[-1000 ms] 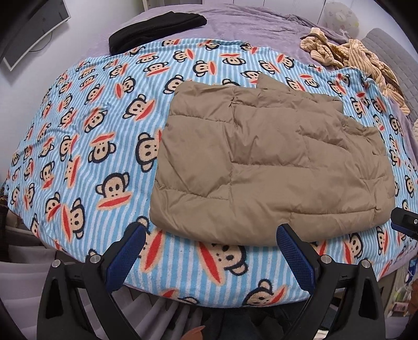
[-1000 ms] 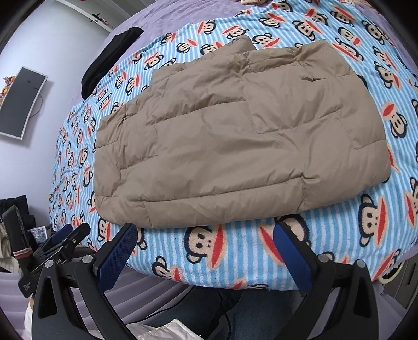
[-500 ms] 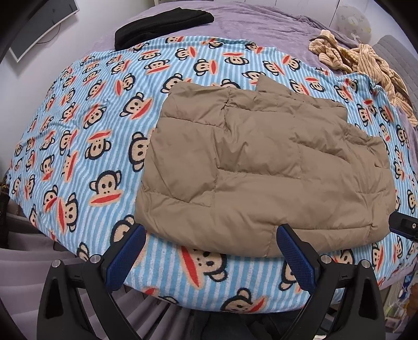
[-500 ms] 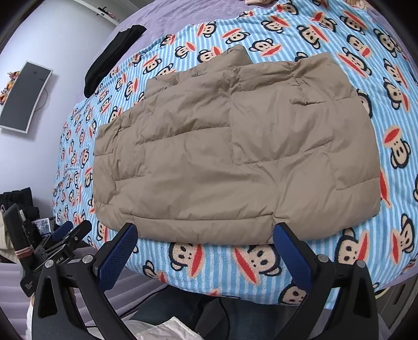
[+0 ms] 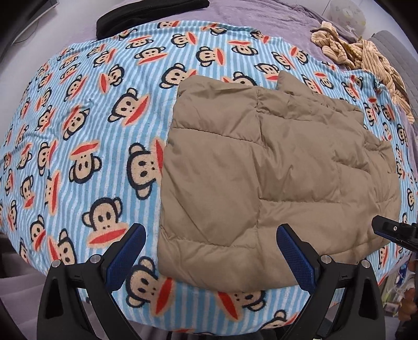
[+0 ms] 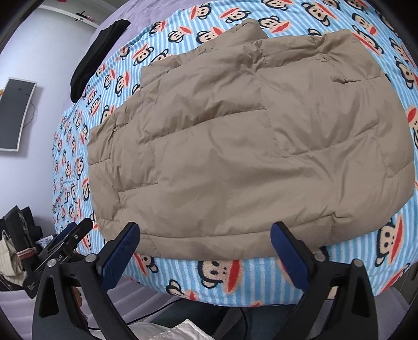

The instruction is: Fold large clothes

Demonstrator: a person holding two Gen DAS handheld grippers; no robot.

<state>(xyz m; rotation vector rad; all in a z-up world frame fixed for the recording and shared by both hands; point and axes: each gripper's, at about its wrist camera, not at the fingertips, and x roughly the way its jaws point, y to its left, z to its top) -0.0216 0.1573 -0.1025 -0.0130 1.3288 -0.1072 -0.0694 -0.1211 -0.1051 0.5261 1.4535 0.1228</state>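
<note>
A tan quilted puffer jacket (image 5: 274, 177) lies folded flat on a blue striped monkey-print blanket (image 5: 78, 130); it also shows in the right wrist view (image 6: 248, 146). My left gripper (image 5: 211, 251) is open and empty, its blue-padded fingers straddling the jacket's near left corner just above it. My right gripper (image 6: 206, 248) is open and empty, hovering over the jacket's near edge. The right gripper's tip shows at the right edge of the left wrist view (image 5: 392, 231). The left gripper's tip shows at the lower left of the right wrist view (image 6: 68, 240).
A black garment (image 5: 146, 13) lies at the blanket's far edge on the purple bedspread (image 5: 274, 15). A striped beige garment (image 5: 365, 57) is heaped at the far right. A wall monitor (image 6: 17, 115) hangs at left. The bed's near edge (image 6: 235, 290) drops off below the grippers.
Both grippers have moved forward and lower toward the jacket's near edge, which now sits between their fingers. The jacket has not moved. Both grippers stay open.
</note>
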